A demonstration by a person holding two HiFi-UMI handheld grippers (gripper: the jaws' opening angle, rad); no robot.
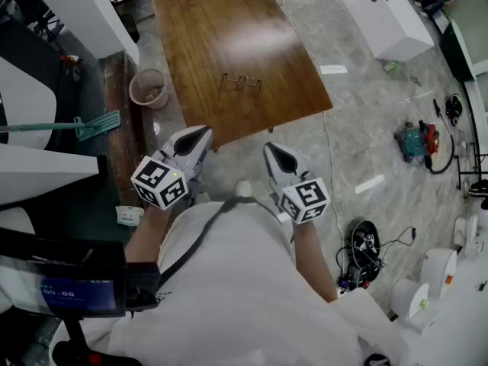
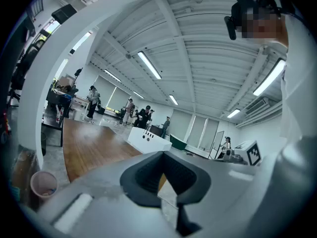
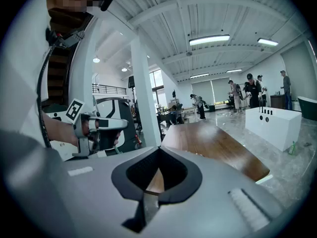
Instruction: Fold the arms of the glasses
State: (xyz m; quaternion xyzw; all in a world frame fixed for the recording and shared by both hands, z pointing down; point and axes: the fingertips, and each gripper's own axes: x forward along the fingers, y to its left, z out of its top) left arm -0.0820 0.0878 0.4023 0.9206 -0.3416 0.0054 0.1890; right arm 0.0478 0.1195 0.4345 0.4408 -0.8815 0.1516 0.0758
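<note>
A thin-framed pair of glasses (image 1: 240,87) lies with its arms spread on the brown wooden table (image 1: 229,44), near the table's front edge in the head view. My left gripper (image 1: 200,133) and right gripper (image 1: 272,149) are held side by side close to my body, short of the table and well apart from the glasses. Both point roughly level toward the table. The left gripper (image 2: 163,157) has its jaws shut with nothing between them, and so does the right gripper (image 3: 158,153). The glasses do not show in either gripper view.
A pink bucket (image 1: 149,88) stands on the floor by the table's left corner, with a teal broom (image 1: 95,126) beside it. A white box (image 1: 381,10) stands beyond the table at the right. Tools and cables (image 1: 418,139) lie on the floor at the right. Several people (image 2: 143,115) stand in the background.
</note>
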